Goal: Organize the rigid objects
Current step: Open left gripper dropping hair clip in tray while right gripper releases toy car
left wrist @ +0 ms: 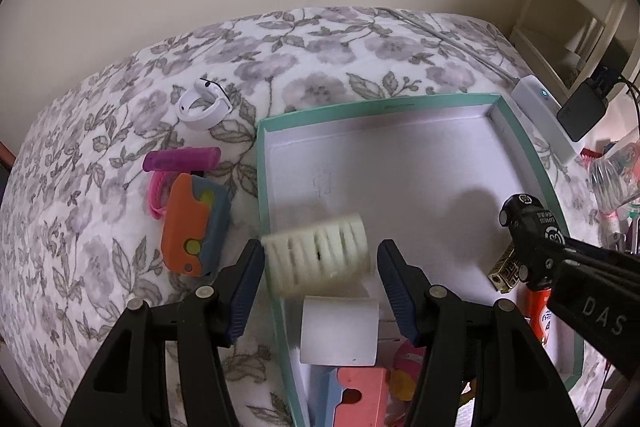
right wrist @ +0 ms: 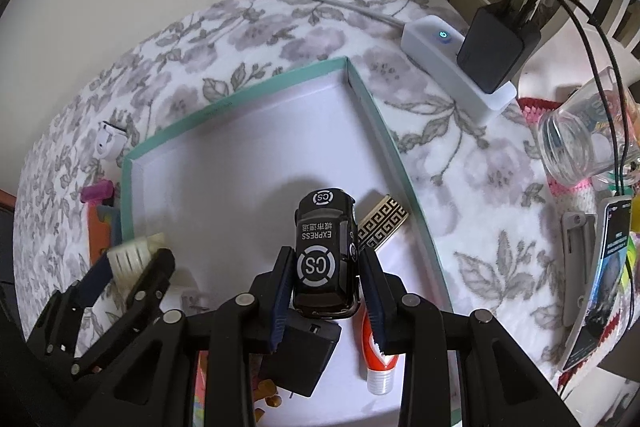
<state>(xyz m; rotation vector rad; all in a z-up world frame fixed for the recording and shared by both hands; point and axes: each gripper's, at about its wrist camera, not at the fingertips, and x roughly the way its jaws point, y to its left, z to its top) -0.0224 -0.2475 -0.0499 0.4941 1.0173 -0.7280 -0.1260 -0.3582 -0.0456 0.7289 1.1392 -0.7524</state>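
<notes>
Floral bedspread (left wrist: 320, 39) over a bed set against a cream wall; teal-rimmed shallow box (left wrist: 516, 131) with white floor lying on it, toward the bed's right edge.

Left gripper (left wrist: 320, 267) above the box's left rim, fingers (left wrist: 246, 291) on either side of a cream slatted cylinder (left wrist: 316, 259). Cylinder blurred, sitting between the blue pads; contact on the right pad not clear, so grip cannot be confirmed.

Right gripper (right wrist: 326, 279) over the box's right part, fingers (right wrist: 280, 291) clenched on a black toy car (right wrist: 324, 251) marked "CS" and "EXPRESS", nose pointing away from the camera. Car raised above the box floor, shadow beneath it.

Inside the box: gold patterned lighter (right wrist: 382, 223) near the right wall just beside the car; orange-and-white tube (right wrist: 378, 363) below it; black block (right wrist: 300, 355) under the right fingers; white rectangular block (left wrist: 338, 331) and pink piece (left wrist: 360, 399) at the near end.

Outside the box, toward the bed's left edge: white earbud case (left wrist: 204, 105), open; purple tube (left wrist: 182, 159); pink loop (left wrist: 158, 195); orange-and-blue toy (left wrist: 196, 227) just beside the box's left wall.

At the bed's far right corner: white power strip (right wrist: 460, 71) with a lit indicator, black charger (right wrist: 496, 43) plugged into it, cables running off right. Clear jar (right wrist: 580, 139) on its side beyond the right edge.
</notes>
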